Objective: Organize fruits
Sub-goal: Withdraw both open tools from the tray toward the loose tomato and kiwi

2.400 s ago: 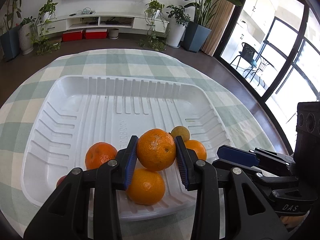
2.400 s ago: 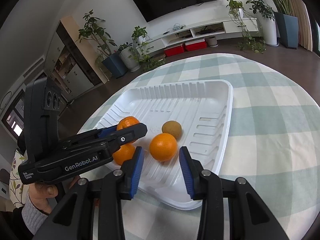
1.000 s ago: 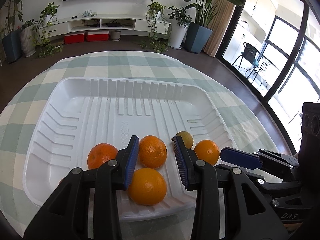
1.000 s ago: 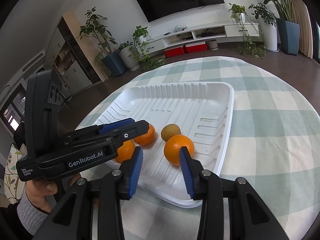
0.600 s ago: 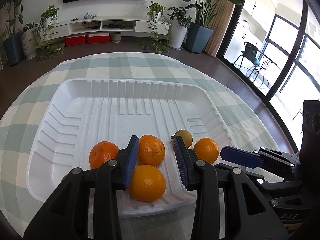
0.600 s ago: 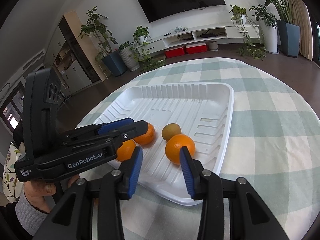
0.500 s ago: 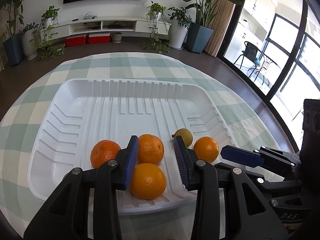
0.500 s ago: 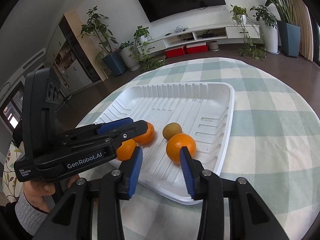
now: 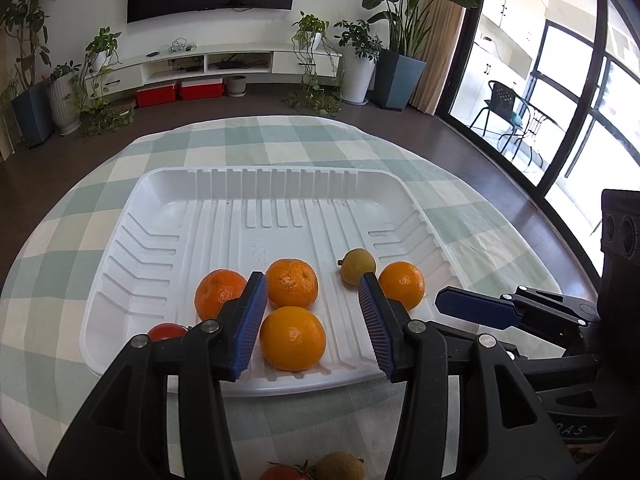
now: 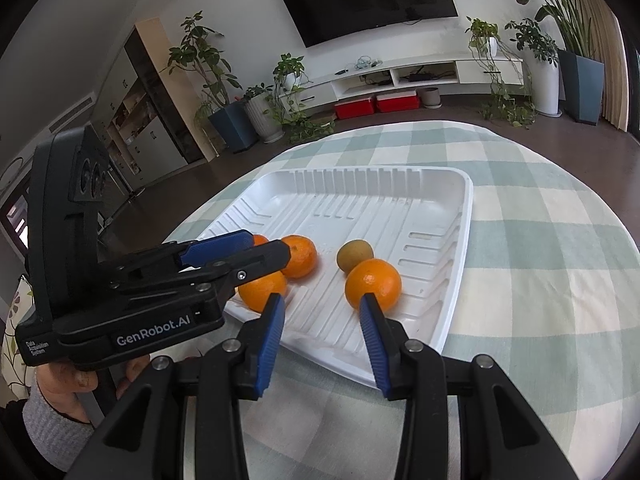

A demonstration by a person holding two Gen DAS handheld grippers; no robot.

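A white ribbed tray (image 9: 280,176) (image 10: 466,220) lies on the checked tablecloth. In its near part sit several oranges: one nearest me (image 9: 292,338), two behind it (image 9: 292,282) (image 9: 220,292), and one at the right (image 9: 401,284) (image 10: 373,284) beside a small green-brown fruit (image 9: 357,266) (image 10: 354,255). My left gripper (image 9: 311,282) (image 10: 256,250) hovers over the tray's near edge, its jaws opening; the pads touch nothing. My right gripper (image 10: 321,302) (image 9: 476,306) stands open and empty just before the tray's near rim, short of the right orange.
A red fruit (image 9: 166,330) peeks out behind my left finger at the tray's near left corner. A tomato (image 9: 286,472) and a kiwi-like fruit (image 9: 340,466) lie on the cloth at the bottom edge. A hand (image 10: 68,384) in a grey sleeve holds the left gripper.
The left gripper let go of the orange it held above the tray, drew back toward the near rim, and its jaws have just widened. The right gripper has hardly moved.
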